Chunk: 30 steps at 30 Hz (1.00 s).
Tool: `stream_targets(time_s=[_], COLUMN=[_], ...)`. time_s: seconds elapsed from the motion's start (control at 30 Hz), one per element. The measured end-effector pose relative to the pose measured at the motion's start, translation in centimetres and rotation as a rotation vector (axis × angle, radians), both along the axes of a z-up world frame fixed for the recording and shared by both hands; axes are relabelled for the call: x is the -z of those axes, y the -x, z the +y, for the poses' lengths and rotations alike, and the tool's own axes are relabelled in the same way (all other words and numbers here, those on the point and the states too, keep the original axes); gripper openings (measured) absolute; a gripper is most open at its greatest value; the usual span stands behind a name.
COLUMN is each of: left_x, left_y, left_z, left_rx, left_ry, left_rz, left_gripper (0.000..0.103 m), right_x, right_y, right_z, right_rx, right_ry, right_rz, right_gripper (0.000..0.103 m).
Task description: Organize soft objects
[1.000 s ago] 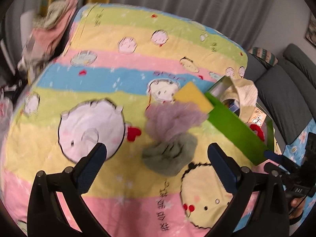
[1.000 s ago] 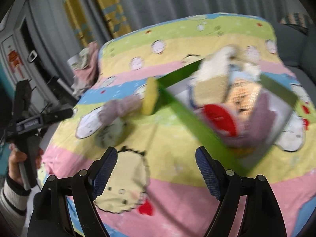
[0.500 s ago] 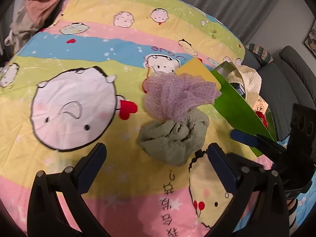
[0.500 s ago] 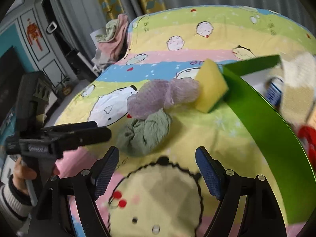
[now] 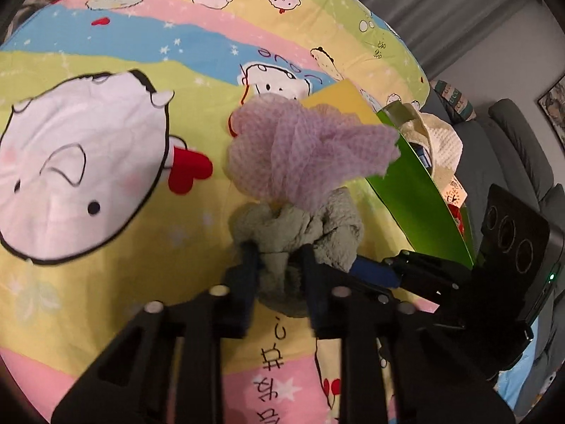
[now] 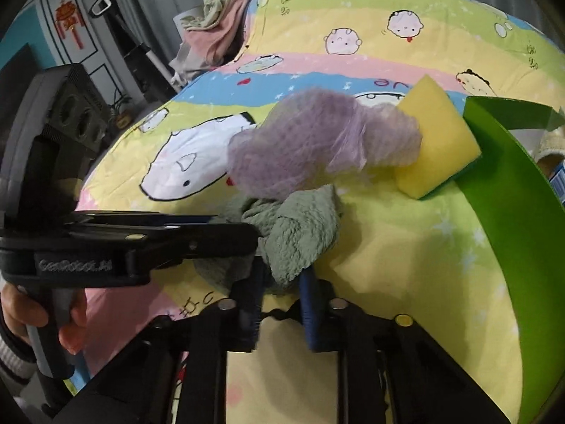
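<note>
A crumpled grey-green cloth (image 5: 328, 226) lies on the striped cartoon bedspread (image 5: 106, 141), with a purple mesh cloth (image 5: 303, 155) resting on its far side. My left gripper (image 5: 279, 258) is shut on the near edge of the green cloth. My right gripper (image 6: 282, 275) is shut on the same green cloth (image 6: 303, 233) from the other side. The purple mesh (image 6: 317, 148) leans against a yellow sponge (image 6: 434, 141). The left gripper (image 6: 212, 229) also shows in the right wrist view.
A green box (image 5: 420, 183) stands at the right and holds a cream cloth (image 5: 441, 141) and other items. The yellow sponge (image 5: 342, 100) leans on its corner. A pile of clothes (image 6: 219, 28) lies beyond the bed's far corner. A grey sofa (image 5: 512, 148) stands at the right.
Both grippers moved forward to the green cloth and closed on it; half a second ago both were open and short of it.
</note>
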<state>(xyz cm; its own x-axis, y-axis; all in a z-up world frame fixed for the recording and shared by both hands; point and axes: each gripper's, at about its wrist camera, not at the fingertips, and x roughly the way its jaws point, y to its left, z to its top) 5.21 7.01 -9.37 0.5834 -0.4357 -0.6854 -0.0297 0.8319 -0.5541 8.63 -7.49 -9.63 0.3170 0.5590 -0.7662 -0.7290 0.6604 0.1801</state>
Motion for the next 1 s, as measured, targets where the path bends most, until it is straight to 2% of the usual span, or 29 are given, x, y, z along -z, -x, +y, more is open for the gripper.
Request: stream_targets(time_s=[0.2, 0.37, 0.53, 0.73, 0.87, 1.0], left_x=[-0.9, -3.9, -6.2, -8.8, -10.5, -11.8], left_y=[2.1, 5.2, 6.3, 4.1, 2.1, -1.0], left_z=[-0.8, -2.8, -6.2, -11.1, -14.9, -18.0], left_rx=[0.029, 0.090, 0.164, 0.258, 0.327, 0.370], left_ry=[0.020, -0.016, -0.025, -0.056, -0.110, -0.121], left_rz=[-0.026, -0.098, -0.153, -0.199, -0.242, -0.254], left_gripper=[0.013, 0.013, 0.013, 0.013, 0.013, 0.013], right_x=[-0.8, -2.9, -4.8, -7.1, -8.2, -9.5], right_y=[2.2, 5.5, 7.6, 8.2, 7.0, 5.3], right_z=[-0.8, -3.7, -7.1, -12.2, -15.1, -17.5], right_rx=[-0.010, 0.006, 0.077, 0.214, 0.294, 0.377], right_ry=[-0.015, -0.092, -0.165, -0.231, -0.244, -0.242], right_rz=[-0.018, -0.053, -0.106, -0.207, -0.240, -0.283], right_gripper=[0.015, 0.015, 0.015, 0.015, 0.015, 0.015])
